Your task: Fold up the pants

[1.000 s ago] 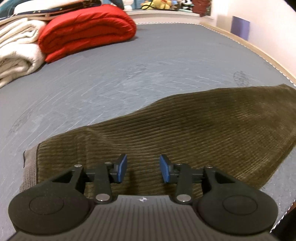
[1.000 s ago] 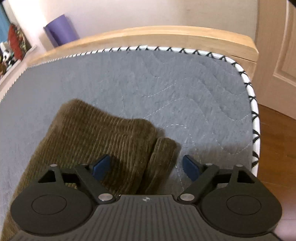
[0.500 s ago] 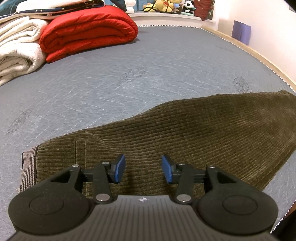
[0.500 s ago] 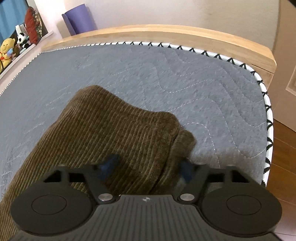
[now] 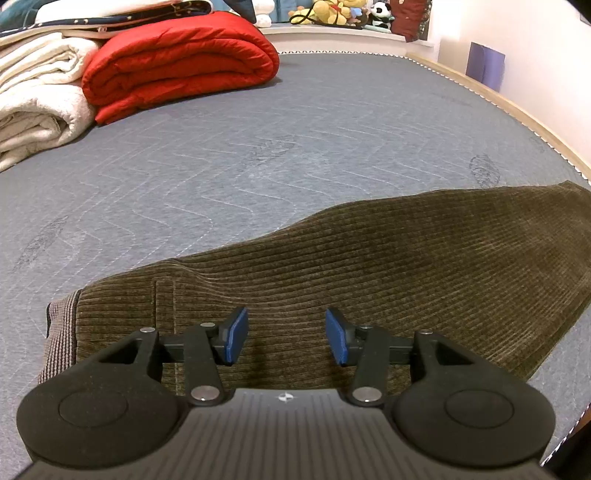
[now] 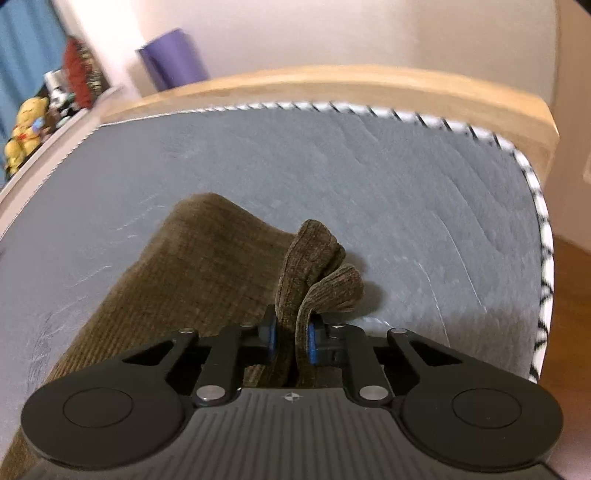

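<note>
Olive-brown corduroy pants (image 5: 388,266) lie flat on the grey mattress (image 5: 295,140), waistband at the left with a striped inner lining (image 5: 61,332). My left gripper (image 5: 286,336) is open, its blue pads hovering just over the waist end, holding nothing. In the right wrist view the leg end of the pants (image 6: 207,280) runs up from the lower left. My right gripper (image 6: 291,336) is shut on the bunched leg cuffs (image 6: 317,266), which stick up between the pads, lifted a little off the mattress.
A folded red quilt (image 5: 177,62) and cream blankets (image 5: 33,96) lie at the far left. Stuffed toys (image 5: 332,13) sit on the far ledge. The wooden bed frame (image 6: 332,81) and mattress corner (image 6: 539,221) are close ahead of the right gripper, with floor (image 6: 569,295) beyond.
My right gripper dropped onto the leg cuffs and closed on them, bunching and lifting them. My left gripper drew back slightly along the waist end and stayed open.
</note>
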Demonstrator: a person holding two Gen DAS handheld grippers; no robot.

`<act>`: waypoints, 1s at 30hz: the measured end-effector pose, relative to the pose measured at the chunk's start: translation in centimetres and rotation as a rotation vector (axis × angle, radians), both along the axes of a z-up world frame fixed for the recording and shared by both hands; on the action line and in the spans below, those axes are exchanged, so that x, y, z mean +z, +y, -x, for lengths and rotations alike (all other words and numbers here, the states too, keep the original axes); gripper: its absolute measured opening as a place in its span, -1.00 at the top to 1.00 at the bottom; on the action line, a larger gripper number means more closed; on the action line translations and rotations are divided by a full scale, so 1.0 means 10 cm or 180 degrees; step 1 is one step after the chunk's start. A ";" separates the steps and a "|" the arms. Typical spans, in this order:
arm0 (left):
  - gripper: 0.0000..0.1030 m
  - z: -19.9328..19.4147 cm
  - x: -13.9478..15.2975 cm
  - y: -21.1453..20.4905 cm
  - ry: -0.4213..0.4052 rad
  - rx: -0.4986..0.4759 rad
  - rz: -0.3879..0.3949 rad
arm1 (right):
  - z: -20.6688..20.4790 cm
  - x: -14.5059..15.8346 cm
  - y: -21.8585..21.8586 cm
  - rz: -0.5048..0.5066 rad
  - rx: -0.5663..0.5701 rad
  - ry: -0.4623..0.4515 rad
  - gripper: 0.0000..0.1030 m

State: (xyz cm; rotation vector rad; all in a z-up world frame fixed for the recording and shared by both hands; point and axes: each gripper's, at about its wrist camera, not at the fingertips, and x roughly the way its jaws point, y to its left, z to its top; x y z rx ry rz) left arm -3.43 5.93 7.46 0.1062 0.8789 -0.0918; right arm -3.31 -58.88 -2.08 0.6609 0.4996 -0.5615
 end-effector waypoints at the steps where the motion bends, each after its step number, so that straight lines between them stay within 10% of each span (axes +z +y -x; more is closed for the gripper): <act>1: 0.00 0.00 0.00 0.00 0.0002 0.0006 0.0000 | 0.00 0.04 0.04 0.0079 0.0046 -0.0039 0.70; 6: -0.01 -0.01 -0.01 -0.01 0.0006 -0.0004 -0.0020 | 0.02 0.28 0.31 0.0372 0.0427 -0.0458 0.71; 18: -0.01 -0.07 -0.07 0.00 0.0030 0.0059 -0.0086 | 0.01 0.67 1.97 0.1148 0.2856 -0.1090 0.71; 30: -0.14 -0.11 -0.13 0.08 0.0087 0.0157 -0.0117 | 0.46 0.46 3.77 0.1314 0.5170 -0.0622 0.44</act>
